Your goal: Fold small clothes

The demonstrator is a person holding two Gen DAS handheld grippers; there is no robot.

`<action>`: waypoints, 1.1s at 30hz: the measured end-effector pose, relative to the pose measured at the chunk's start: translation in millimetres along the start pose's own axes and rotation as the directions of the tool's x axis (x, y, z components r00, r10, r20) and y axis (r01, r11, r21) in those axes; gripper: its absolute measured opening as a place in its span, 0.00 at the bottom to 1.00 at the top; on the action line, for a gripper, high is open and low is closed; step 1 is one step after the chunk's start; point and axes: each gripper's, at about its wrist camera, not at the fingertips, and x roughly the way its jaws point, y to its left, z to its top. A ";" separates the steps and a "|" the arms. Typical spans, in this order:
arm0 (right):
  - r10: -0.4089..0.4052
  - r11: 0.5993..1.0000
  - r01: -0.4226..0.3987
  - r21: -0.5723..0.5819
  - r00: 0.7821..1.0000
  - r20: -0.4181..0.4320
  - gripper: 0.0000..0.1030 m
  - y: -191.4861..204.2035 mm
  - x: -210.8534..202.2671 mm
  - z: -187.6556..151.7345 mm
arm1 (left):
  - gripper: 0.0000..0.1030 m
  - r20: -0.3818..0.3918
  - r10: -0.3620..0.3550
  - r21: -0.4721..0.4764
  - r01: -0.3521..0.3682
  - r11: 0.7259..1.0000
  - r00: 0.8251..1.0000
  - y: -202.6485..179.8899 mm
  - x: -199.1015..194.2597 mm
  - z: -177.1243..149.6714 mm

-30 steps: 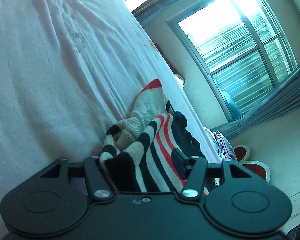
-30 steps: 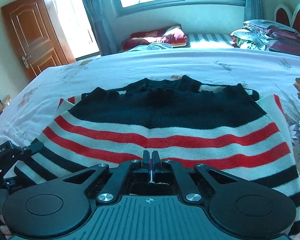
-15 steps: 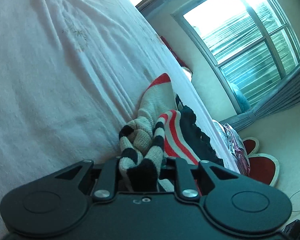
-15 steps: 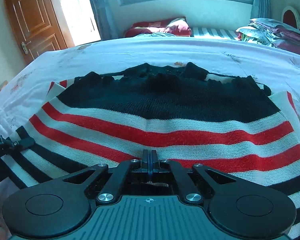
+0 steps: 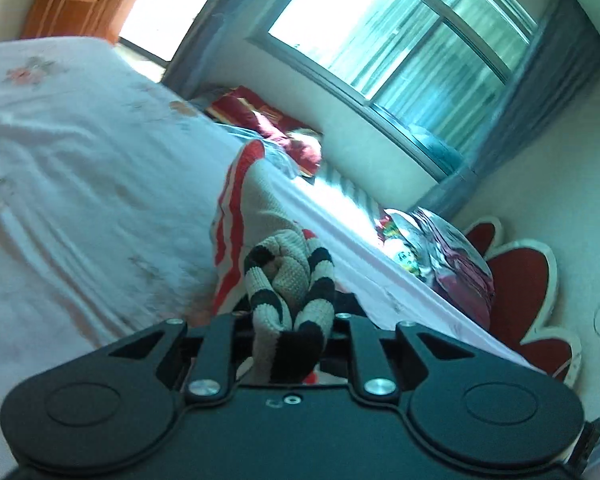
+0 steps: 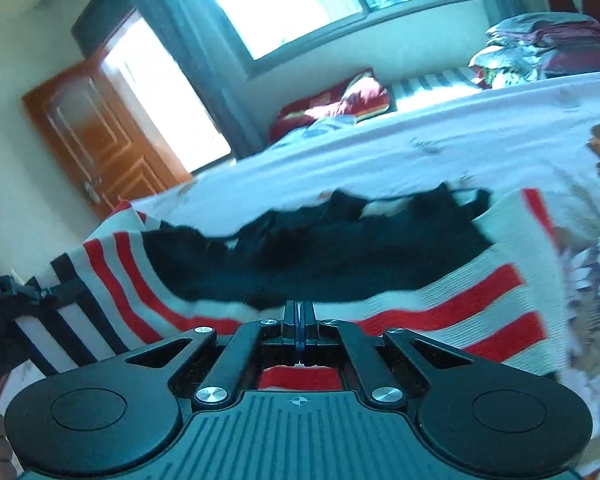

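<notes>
A bunched striped corner of the sweater (image 5: 290, 280) is pinched in the left gripper (image 5: 292, 320), the knit trailing toward 11 o'clock. The right gripper (image 6: 299, 312) has its jaws pressed together on the sweater's hem. The sweater (image 6: 380, 264) is spread on the bed (image 6: 380, 152), its long axis running from 8 to 2 o'clock. A door (image 6: 100, 140) is seen at 10 o'clock, a window (image 6: 284, 0) at 12.

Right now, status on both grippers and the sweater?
Left gripper shut on a bunched edge of the striped sweater. Right gripper shut on its near hem. Sweater partly raised off the bed. Nothing in the way.
</notes>
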 end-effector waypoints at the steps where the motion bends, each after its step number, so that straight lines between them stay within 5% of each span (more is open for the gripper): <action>1: -0.003 1.000 0.003 0.023 1.000 0.027 0.00 -12.1 -15.0 7.0 | 0.15 -0.021 0.007 0.074 -0.005 0.997 1.000 -29.7 4.3 -6.6; 6: -0.051 0.989 0.031 0.144 0.990 0.135 0.00 -79.1 -93.7 34.7 | 0.16 -0.190 0.012 0.293 0.046 0.955 0.982 -134.2 48.5 -70.8; 9: -0.024 0.966 -0.010 0.258 0.991 0.128 0.00 -117.0 -122.8 39.1 | 0.29 -0.399 0.067 0.385 0.101 0.918 0.915 -159.4 94.7 -129.6; 10: -0.017 0.960 -0.016 0.280 0.993 0.117 0.05 -125.0 -128.1 38.9 | 0.30 -0.412 0.108 0.430 0.088 0.899 0.905 -166.6 98.6 -143.5; 11: -0.022 0.955 -0.010 0.295 0.994 0.104 0.32 -131.9 -134.3 39.9 | 0.43 -0.377 0.110 0.483 0.094 0.871 0.920 -172.7 88.7 -147.9; 12: -0.025 0.955 -0.007 0.295 0.994 0.104 0.49 -134.9 -139.8 39.4 | 0.56 -0.385 0.054 0.467 0.144 0.873 0.922 -170.9 76.7 -144.1; 13: -0.029 0.958 -0.006 0.287 0.993 0.119 0.62 -136.9 -148.3 38.5 | 0.58 -0.386 -0.005 0.430 0.184 0.884 0.923 -167.7 63.0 -136.5; 16: 0.029 0.952 -0.061 0.302 0.994 0.109 0.61 -134.4 -152.9 35.2 | 0.59 -0.284 -0.067 0.434 0.191 0.880 0.956 -154.7 22.3 -102.0; 19: 0.116 0.936 -0.133 0.327 0.991 0.072 0.56 -124.6 -135.9 29.1 | 0.49 -0.188 -0.004 0.451 0.090 0.888 0.982 -128.4 22.1 -62.8; 21: 0.150 0.935 -0.150 0.321 0.988 0.026 0.53 -114.3 -119.7 26.0 | 0.34 -0.185 0.049 0.420 0.034 0.907 0.981 -100.8 37.9 -43.7; 27: 0.134 0.957 -0.111 0.270 0.988 -0.071 0.44 -93.5 -74.5 23.9 | 0.36 -0.319 0.039 0.345 0.078 0.935 0.947 -59.0 83.2 -42.2; 33: 0.053 0.979 -0.017 0.201 0.983 -0.175 0.43 -88.2 -31.4 26.1 | 0.35 -0.311 0.053 0.388 0.076 0.918 0.949 -54.6 83.6 -53.1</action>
